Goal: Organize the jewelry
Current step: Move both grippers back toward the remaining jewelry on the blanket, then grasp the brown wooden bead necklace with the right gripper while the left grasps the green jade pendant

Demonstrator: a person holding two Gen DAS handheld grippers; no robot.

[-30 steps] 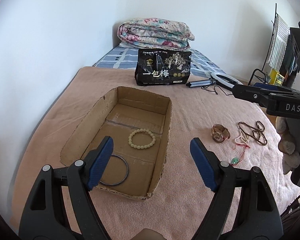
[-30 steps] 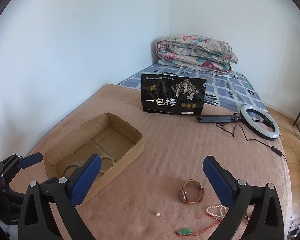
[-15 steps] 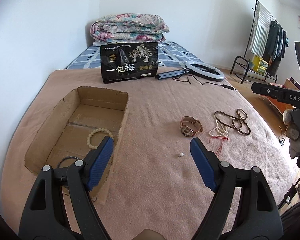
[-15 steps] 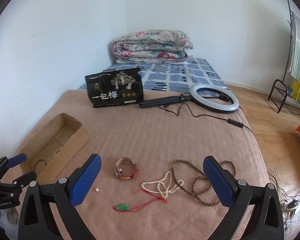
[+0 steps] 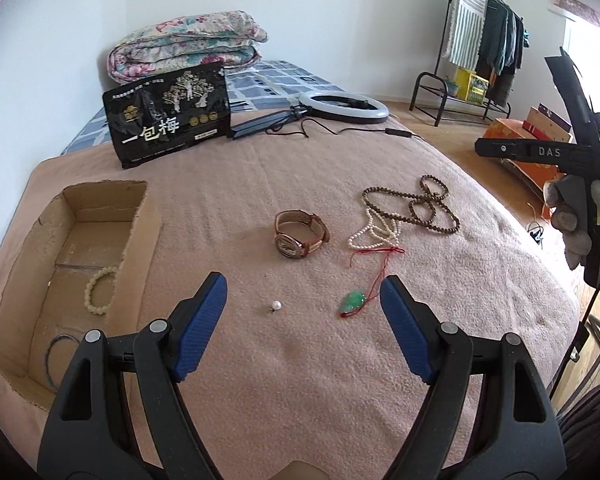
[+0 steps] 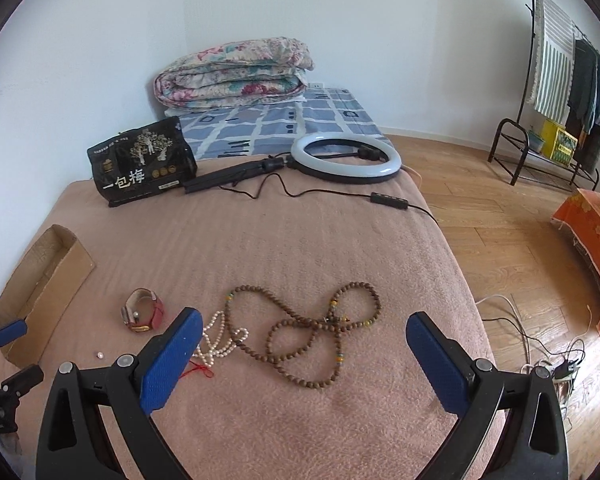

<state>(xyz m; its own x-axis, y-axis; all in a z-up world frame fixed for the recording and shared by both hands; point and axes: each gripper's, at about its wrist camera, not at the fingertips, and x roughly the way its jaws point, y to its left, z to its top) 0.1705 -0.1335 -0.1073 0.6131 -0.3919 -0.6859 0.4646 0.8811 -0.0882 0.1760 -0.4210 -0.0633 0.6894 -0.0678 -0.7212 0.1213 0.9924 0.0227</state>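
Readable text in the room

The black bag (image 5: 168, 114) at 11 o'clock reads "一包梅" (large white characters); the right gripper (image 5: 540, 152) reads "DAS".

Right claw (image 6: 304, 354) hung wide open over brown beads (image 6: 306, 334); pearls (image 6: 220, 340) just left, touching them; watch (image 6: 142, 314) and box (image 6: 40, 276) farther left.

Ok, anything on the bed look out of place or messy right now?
Yes. A loose pearl lies alone on the blanket, apart from the white pearl strand, which overlaps the brown bead necklace and the jade pendant's red cord. Both claws are open.
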